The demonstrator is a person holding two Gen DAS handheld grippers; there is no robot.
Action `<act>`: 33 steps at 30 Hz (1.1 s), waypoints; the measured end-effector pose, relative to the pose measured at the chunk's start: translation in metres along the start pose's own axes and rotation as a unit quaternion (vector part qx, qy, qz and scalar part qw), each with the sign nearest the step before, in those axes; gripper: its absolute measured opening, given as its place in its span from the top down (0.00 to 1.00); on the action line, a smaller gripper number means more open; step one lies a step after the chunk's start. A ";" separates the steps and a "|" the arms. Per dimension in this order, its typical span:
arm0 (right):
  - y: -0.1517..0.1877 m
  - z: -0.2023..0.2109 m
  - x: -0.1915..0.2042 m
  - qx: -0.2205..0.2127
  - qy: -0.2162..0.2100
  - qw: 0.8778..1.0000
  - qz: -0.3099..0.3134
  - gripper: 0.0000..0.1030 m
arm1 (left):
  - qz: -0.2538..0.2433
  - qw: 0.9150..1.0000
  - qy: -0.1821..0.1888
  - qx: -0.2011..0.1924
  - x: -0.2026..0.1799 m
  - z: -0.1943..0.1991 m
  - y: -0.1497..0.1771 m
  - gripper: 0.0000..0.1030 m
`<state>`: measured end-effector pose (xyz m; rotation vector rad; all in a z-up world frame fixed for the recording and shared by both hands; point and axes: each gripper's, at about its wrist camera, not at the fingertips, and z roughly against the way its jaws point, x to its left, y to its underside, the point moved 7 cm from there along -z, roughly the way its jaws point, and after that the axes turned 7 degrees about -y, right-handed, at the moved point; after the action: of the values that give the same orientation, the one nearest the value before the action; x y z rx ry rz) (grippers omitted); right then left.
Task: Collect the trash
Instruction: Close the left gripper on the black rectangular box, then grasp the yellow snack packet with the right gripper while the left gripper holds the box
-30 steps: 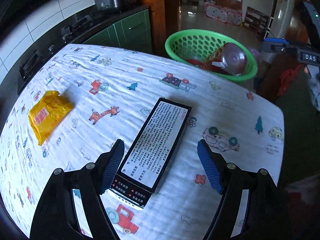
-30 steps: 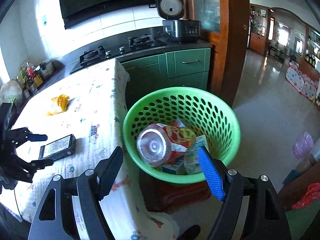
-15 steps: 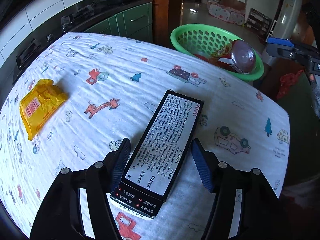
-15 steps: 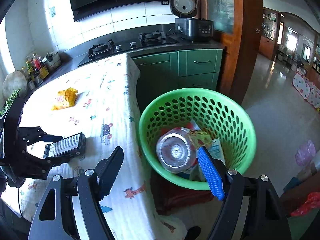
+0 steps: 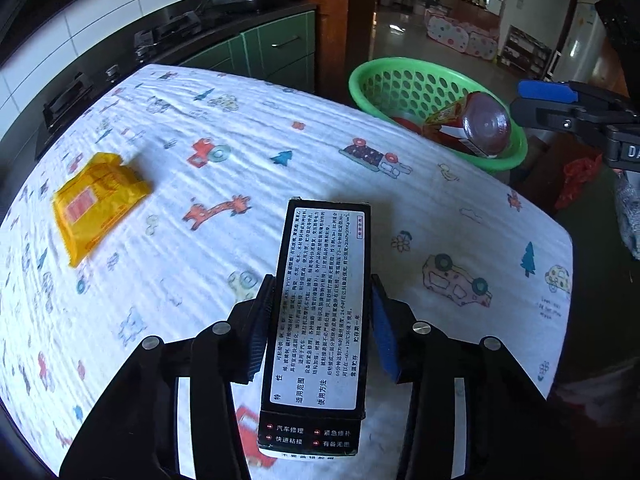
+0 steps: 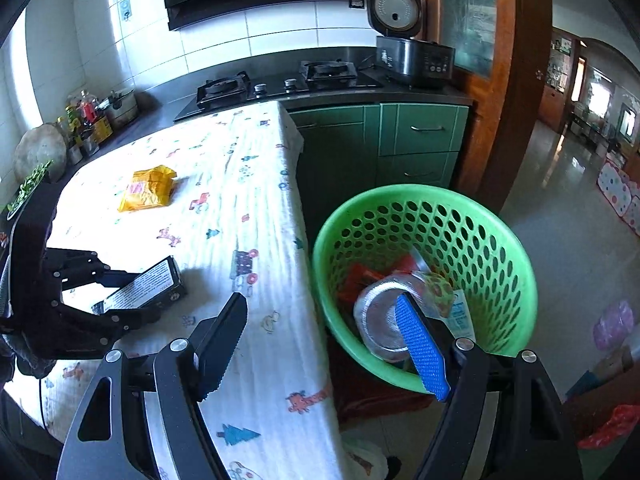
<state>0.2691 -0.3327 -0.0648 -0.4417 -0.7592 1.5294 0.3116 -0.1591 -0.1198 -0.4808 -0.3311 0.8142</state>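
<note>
- Step in hand: pickup of the black box (image 5: 320,320). The left gripper (image 5: 322,320) has its blue pads pressed to both long sides of the box, near its nearer half; box looks held just off the printed tablecloth (image 5: 240,152), though contact underneath cannot be confirmed.
- Right gripper (image 6: 324,344) spread wide, holding nothing, poised over the table edge beside the green basket (image 6: 500,220).
- Next move, by judgement: carry the box rightward past the table edge and release over the basket.
- Basket sits off the table's end; inside lie a clear jar (image 6: 384,320), red wrapping, a printed carton.
- Yellow packet (image 5: 96,200) remains on the cloth, well apart.
</note>
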 end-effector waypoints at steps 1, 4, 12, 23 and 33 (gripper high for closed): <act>-0.002 -0.002 0.004 0.001 -0.002 1.000 0.003 0.28 | 0.006 1.000 0.000 -0.001 0.003 0.004 0.001 0.57; -0.007 -0.007 0.014 0.002 -0.010 1.000 0.011 0.28 | 0.024 1.000 -0.006 -0.009 0.014 0.022 0.007 0.57; -0.024 -0.033 0.062 0.010 -0.049 0.998 0.036 0.28 | 0.066 0.997 -0.039 -0.012 0.058 0.062 0.036 0.57; -0.050 -0.094 0.151 0.037 -0.109 0.990 0.077 0.27 | 0.122 0.990 -0.075 -0.015 0.118 0.093 0.077 0.57; -0.092 -0.164 0.221 0.057 -0.138 0.984 0.098 0.15 | 0.164 0.984 -0.073 -0.013 0.152 0.089 0.103 0.57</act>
<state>0.4217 -0.0865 -0.0801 -0.2243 -0.8554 1.8349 0.3064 0.0417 -0.0841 -0.5089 -0.4033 1.1710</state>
